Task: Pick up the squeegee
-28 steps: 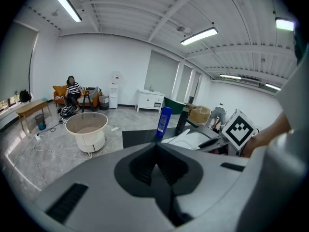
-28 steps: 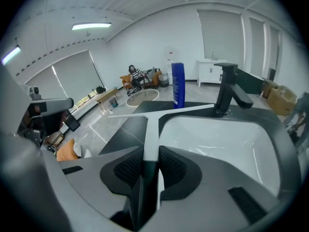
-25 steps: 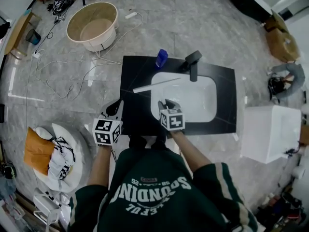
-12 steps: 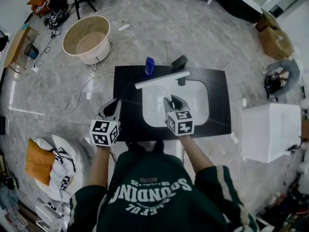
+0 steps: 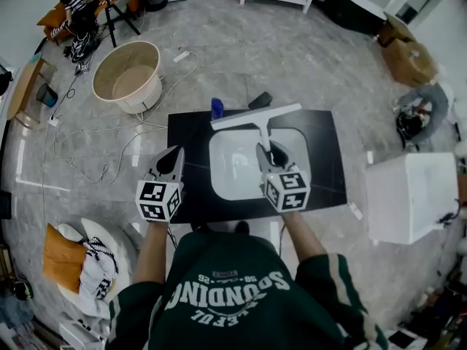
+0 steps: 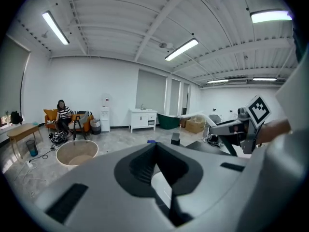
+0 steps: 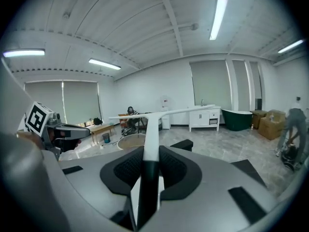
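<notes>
Gripping the dark lower part of the squeegee [image 5: 257, 117] handle, the right gripper [image 5: 269, 152] has its jaws part-way closed, one pad pressed on each side of the handle. In the right gripper view the handle runs straight out between the jaws and turns white past their tips. It ends in the long white blade, which sits crosswise well ahead of the jaws, with the far room behind it. In the head view that blade lies beyond the right jaws' tips, above the far edge of the white sink [image 5: 226, 177], with the black faucet [image 5: 260, 99] just past it. A blue bottle [image 5: 217, 107] stands near the blade's left end.

The left gripper [image 5: 172, 159] is off to the left of the right jaws, over the near left part of the black counter [image 5: 330, 159]. Its jaws stand narrowly apart with nothing between them; the left gripper view shows only a slim strip of the white sink through the gap. Far ahead and to the left of these jaws a round tub [image 5: 131, 75] sits on the grey floor. The right gripper shows off to their right.
</notes>
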`<state>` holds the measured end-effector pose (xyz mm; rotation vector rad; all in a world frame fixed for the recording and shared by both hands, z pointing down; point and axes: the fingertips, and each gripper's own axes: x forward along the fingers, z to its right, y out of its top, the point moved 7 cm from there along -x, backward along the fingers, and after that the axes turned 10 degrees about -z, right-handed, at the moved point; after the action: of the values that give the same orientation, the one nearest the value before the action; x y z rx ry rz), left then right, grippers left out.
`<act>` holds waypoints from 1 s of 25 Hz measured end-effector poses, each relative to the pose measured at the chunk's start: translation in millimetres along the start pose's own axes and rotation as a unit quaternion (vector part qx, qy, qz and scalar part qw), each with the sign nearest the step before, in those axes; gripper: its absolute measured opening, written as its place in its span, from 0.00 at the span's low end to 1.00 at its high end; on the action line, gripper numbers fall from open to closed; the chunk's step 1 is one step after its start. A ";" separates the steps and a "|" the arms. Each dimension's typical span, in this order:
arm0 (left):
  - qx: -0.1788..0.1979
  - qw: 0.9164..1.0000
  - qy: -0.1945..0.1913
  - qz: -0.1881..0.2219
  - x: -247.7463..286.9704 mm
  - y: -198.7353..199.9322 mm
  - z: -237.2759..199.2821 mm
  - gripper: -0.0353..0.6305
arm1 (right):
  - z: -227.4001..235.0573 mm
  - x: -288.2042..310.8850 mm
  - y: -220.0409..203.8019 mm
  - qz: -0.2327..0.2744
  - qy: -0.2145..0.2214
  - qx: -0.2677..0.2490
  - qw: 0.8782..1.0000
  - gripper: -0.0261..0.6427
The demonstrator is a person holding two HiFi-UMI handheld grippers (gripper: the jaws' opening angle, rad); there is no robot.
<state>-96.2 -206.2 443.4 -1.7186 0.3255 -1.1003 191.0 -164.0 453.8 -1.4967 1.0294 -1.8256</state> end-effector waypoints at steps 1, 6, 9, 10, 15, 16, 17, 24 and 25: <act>0.005 1.000 0.000 0.004 0.4 4.3 2.0 0.06 | 2.6 -2.9 1.9 0.006 -0.002 0.001 1.000 0.17; 0.022 1.000 -0.004 0.016 2.1 19.6 8.1 0.06 | 10.8 -11.0 8.3 0.023 -0.009 0.007 1.000 0.17; 0.015 1.000 -0.008 0.020 3.2 22.3 8.6 0.06 | 11.5 -10.6 7.1 0.023 -0.006 0.011 1.000 0.17; 0.012 1.000 -0.010 0.020 3.7 22.6 8.7 0.06 | 11.7 -10.5 5.9 0.022 -0.006 0.012 1.000 0.17; 0.006 1.000 -0.015 0.018 8.3 20.9 10.4 0.06 | 11.6 -12.1 2.7 0.022 -0.007 0.016 1.000 0.17; 0.005 1.000 -0.016 0.017 8.5 20.4 10.4 0.06 | 11.3 -12.3 2.7 0.022 -0.007 0.015 1.000 0.17; 0.005 1.000 -0.017 0.017 8.6 19.8 10.4 0.06 | 11.0 -12.3 2.8 0.023 -0.008 0.015 1.000 0.17; 0.002 1.000 -0.020 0.014 8.9 14.6 11.1 0.06 | 8.8 -13.0 0.1 0.023 -0.010 0.015 1.000 0.17; 0.001 1.000 -0.020 0.014 8.9 13.6 11.1 0.06 | 8.4 -12.9 -1.1 0.022 -0.009 0.015 1.000 0.17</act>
<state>-78.9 -211.3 435.7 -1.7265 0.3212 -1.0449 202.1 -154.8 448.4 -1.4586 1.0146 -1.7870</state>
